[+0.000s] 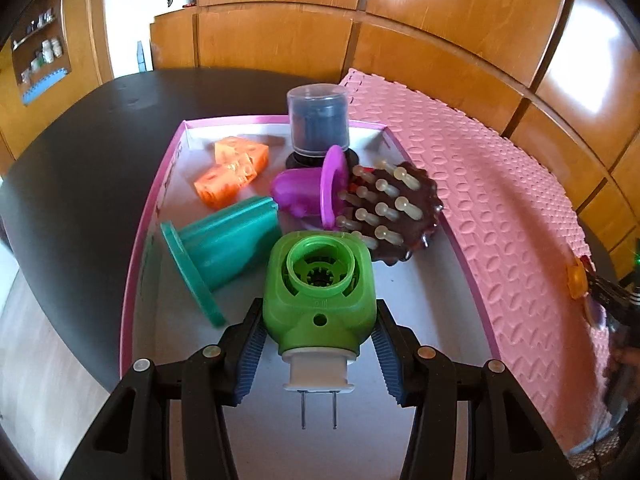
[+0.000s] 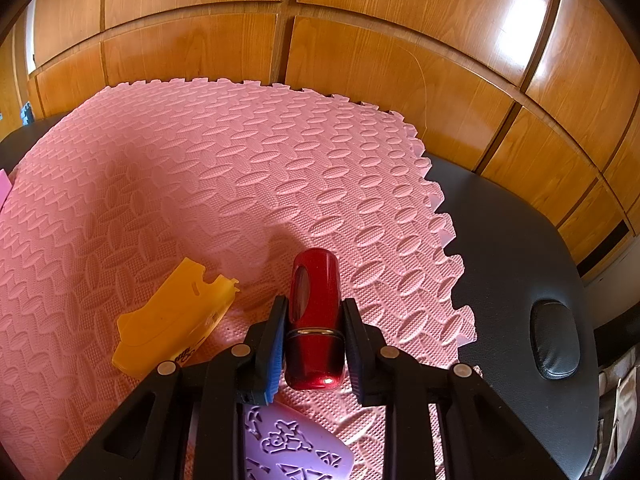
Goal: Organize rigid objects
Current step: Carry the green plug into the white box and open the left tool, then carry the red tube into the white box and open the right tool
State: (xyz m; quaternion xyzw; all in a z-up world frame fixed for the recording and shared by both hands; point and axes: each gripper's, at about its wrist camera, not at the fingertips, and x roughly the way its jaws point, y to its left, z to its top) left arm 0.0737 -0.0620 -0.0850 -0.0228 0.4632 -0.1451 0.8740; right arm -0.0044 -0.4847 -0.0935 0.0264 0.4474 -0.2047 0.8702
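Observation:
In the left wrist view my left gripper (image 1: pixel 319 320) is shut on a green plug-in device (image 1: pixel 320 296) with a white base and two metal prongs, held over the pink-rimmed tray (image 1: pixel 138 256). The tray holds a teal cone (image 1: pixel 224 256), two orange blocks (image 1: pixel 232 174), a purple piece (image 1: pixel 310 190), a brown brush with pegs (image 1: pixel 394 216) and a dark blue jar (image 1: pixel 318 120). In the right wrist view my right gripper (image 2: pixel 314 320) is shut on a red lipstick tube (image 2: pixel 315 316) over the pink foam mat (image 2: pixel 240 184).
A yellow plastic piece (image 2: pixel 172 320) lies on the mat left of my right gripper. A lilac embossed piece (image 2: pixel 296 448) lies below it. The mat (image 1: pixel 500 216) lies on a black table (image 2: pixel 512 240). Wooden cabinets (image 2: pixel 360 40) stand behind. A black pad (image 2: pixel 554 338) lies at the right.

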